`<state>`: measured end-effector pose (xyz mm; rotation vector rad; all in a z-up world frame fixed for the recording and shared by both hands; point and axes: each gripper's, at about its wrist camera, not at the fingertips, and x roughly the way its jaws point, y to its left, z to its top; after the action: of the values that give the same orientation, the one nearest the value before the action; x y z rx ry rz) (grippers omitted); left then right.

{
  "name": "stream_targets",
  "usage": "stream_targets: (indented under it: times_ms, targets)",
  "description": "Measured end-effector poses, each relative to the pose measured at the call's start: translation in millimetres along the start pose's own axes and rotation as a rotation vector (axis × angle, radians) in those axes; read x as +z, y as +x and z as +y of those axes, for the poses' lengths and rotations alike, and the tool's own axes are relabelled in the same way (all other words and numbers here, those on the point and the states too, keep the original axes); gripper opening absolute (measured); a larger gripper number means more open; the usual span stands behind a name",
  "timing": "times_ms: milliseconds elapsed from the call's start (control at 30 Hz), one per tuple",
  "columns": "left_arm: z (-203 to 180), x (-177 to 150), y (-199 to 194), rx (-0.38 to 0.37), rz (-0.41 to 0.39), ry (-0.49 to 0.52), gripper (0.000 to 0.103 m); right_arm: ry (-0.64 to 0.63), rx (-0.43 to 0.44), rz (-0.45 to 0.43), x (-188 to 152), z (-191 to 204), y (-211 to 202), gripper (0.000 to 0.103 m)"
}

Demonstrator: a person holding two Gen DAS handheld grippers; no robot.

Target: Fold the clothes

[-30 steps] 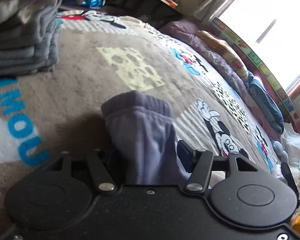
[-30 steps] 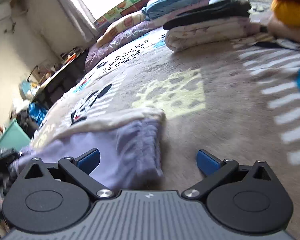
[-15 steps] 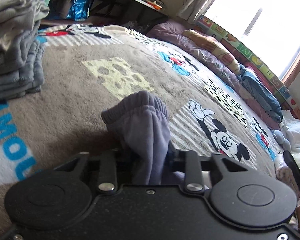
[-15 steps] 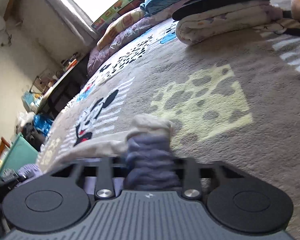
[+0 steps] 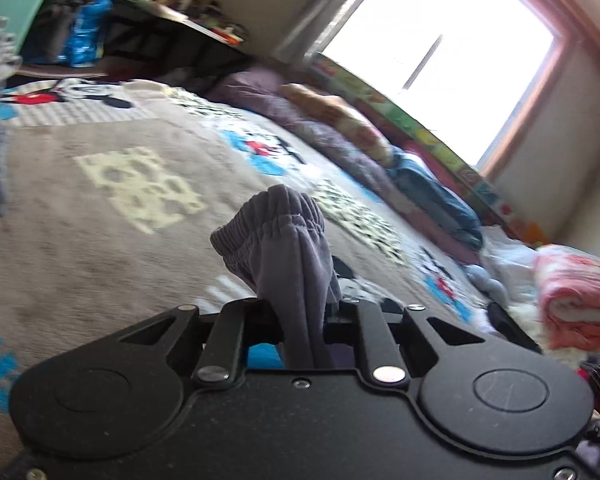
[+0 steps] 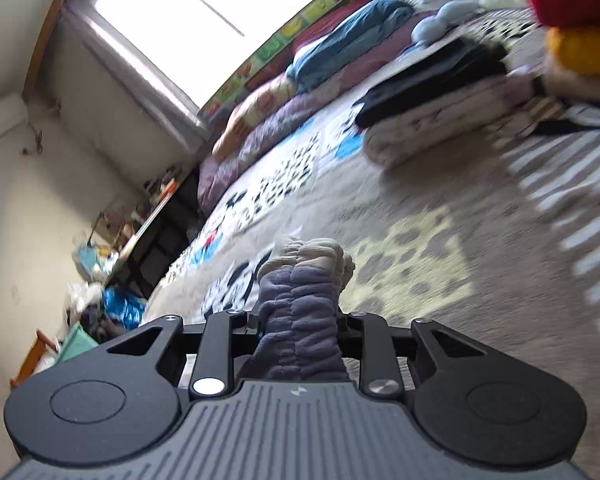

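Right now both pairs of tongs are clamped on the same soft purple-grey fleece garment with gathered elastic edges. The left tongs (image 5: pixel 300 312) pinch a bunched cuff of it (image 5: pixel 276 236); the right tongs (image 6: pixel 300 320) grip another gathered end, where a pale cream lining shows at the tip (image 6: pixel 308 280). Both sets of jaws have just been closing and now stand narrow with the cloth squeezed between them. The held ends stand clear above the bed; the rest of the garment hangs below the tongs, out of sight.

I would judge this fold as barely begun: the ends are taken up, but nothing is laid over or smoothed yet, and the garment has yet to be set down with the finished pieces.

Beneath lies the grey plush cartoon-mouse blanket (image 5: pixel 80 248) covering the bed, open enough for folding. Further off sit a folded cream quilt with a black garment on top (image 6: pixel 428 120), a rolled pink blanket (image 5: pixel 576 292), and purple and blue bedding along the window wall (image 5: pixel 428 184). Those piles hem in the working space on the far side.
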<state>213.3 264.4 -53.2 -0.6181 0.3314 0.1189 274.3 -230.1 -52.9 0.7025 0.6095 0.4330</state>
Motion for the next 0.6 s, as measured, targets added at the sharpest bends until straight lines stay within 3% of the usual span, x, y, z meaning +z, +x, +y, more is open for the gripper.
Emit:
stream_targets:
  times_ms: [200, 300, 433, 600]
  targets:
    - [-28, -6, 24, -0.162, -0.021, 0.014, 0.011, 0.008, -0.076, -0.087, 34, -39, -49, 0.027]
    - [-32, -5, 42, -0.224, -0.021, -0.036, 0.011, -0.024, -0.095, -0.128, 55, -49, -57, 0.027]
    - [-40, -14, 76, -0.223, 0.033, -0.028, 0.011, -0.040, -0.119, -0.162, 77, -61, -51, 0.027]
    - [-41, -25, 101, -0.167, 0.126, 0.046, 0.011, -0.066, -0.162, -0.132, 78, -88, -30, 0.027]
